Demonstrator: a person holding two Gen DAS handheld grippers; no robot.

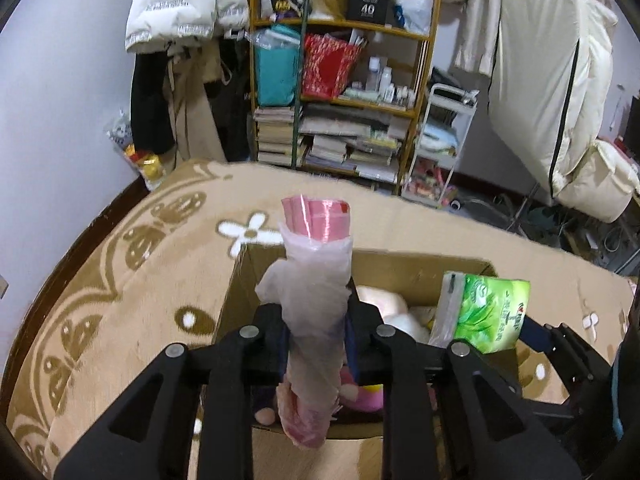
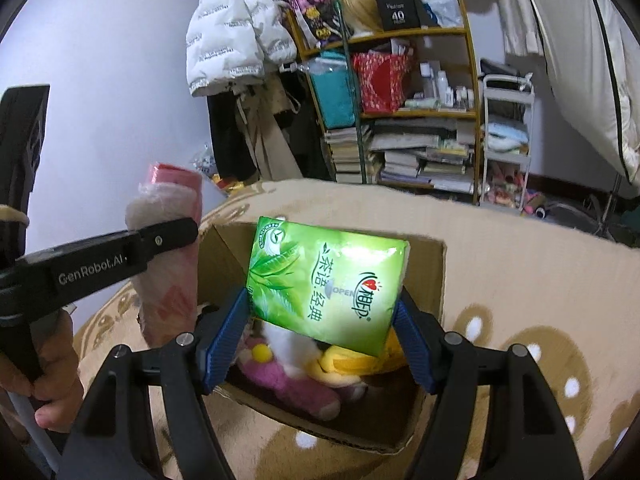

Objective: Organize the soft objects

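Note:
A pink roll in a thin whitish bag (image 1: 316,264) stands upright between the jaws of my left gripper (image 1: 316,320), which is shut on it above an open cardboard box (image 1: 400,276). In the right wrist view the same roll (image 2: 168,236) is at the left, beside the box (image 2: 432,280). My right gripper (image 2: 320,306) is shut on a green tissue pack (image 2: 324,284), with a blue pad on each side, over the box opening. From the left wrist view the pack (image 1: 492,312) hangs at the right. A pink plush (image 2: 280,376) and a yellow one (image 2: 348,360) lie inside the box.
The box sits on a beige blanket with white flowers (image 1: 160,248). A person's hand (image 2: 52,360) grips the left tool's handle. Behind stand a wooden shelf of books and bags (image 1: 344,92), a white cart (image 1: 440,140), hanging coats (image 1: 180,8) and a cream cover (image 1: 552,80).

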